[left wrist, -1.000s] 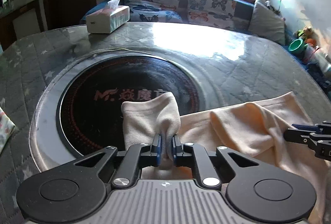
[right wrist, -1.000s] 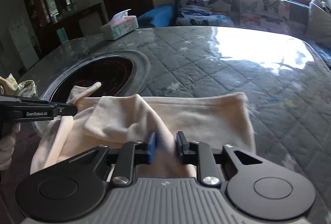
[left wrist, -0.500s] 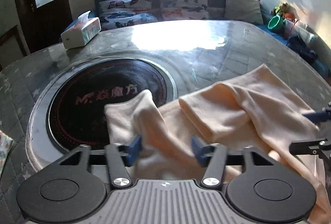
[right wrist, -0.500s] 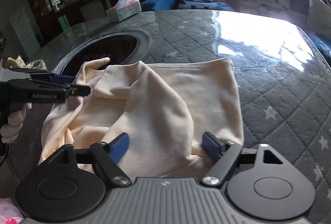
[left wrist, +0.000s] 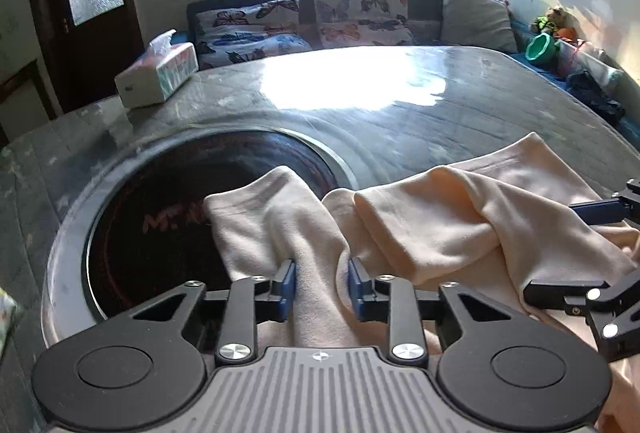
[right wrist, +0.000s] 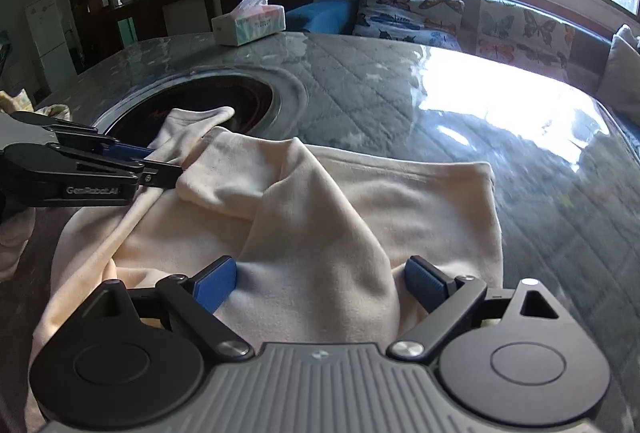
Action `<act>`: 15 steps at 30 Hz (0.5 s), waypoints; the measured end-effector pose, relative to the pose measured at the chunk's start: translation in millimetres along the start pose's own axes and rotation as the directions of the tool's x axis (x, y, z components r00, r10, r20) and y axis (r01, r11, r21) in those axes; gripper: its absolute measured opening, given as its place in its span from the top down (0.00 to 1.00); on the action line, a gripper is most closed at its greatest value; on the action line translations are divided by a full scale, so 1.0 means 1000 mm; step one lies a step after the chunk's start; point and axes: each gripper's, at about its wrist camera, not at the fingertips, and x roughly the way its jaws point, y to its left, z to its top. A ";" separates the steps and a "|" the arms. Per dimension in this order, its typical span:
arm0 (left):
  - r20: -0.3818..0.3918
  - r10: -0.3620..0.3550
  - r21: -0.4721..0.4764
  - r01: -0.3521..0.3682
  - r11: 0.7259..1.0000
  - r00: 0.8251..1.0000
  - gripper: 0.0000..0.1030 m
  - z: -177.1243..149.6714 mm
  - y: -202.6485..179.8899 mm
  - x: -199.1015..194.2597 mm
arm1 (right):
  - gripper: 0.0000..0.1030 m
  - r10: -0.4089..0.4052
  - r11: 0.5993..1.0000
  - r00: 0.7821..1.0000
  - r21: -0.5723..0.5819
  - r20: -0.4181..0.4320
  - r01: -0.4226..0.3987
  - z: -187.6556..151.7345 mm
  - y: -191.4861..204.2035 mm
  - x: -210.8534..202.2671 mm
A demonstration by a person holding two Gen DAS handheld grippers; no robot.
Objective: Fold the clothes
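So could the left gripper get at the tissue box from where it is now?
Probably not without a long reach: the tissue box sits at the table's far edge, well beyond the left gripper, which is low over the cream garment. Nothing blocks the path.

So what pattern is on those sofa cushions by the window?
Butterflies on a pale background, on the cushions; the left wrist view shows them best.

"GenRobot.AI" on the left tongs (right wrist: 160,163); red "MF" on the dark round inset (left wrist: 160,221).

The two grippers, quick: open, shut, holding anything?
Left gripper: closing on a garment fold, grip uncertain.
Right gripper: open wide, holding nothing.
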 end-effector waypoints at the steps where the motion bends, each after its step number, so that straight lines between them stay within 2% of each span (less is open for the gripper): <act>1: -0.003 0.015 -0.002 -0.015 1.000 1.000 0.77 0.005 0.002 0.006 | 0.09 -0.002 1.000 1.000 -0.001 0.007 0.002 0.005 -0.001 0.006; 8: -0.001 0.073 -0.045 -0.073 0.996 0.997 0.77 0.034 0.017 0.040 | 0.09 -0.017 1.000 1.000 0.005 0.020 0.017 0.046 -0.010 0.048; 10: -0.002 0.073 -0.059 -0.072 0.996 0.997 0.72 0.040 0.023 0.046 | 0.12 -0.013 1.000 1.000 0.016 0.015 0.013 0.055 -0.013 0.052; 15: -0.017 0.060 -0.078 -0.061 0.995 0.998 0.63 0.045 0.032 0.049 | 0.26 0.037 0.999 0.998 0.020 0.043 -0.038 0.079 -0.017 0.059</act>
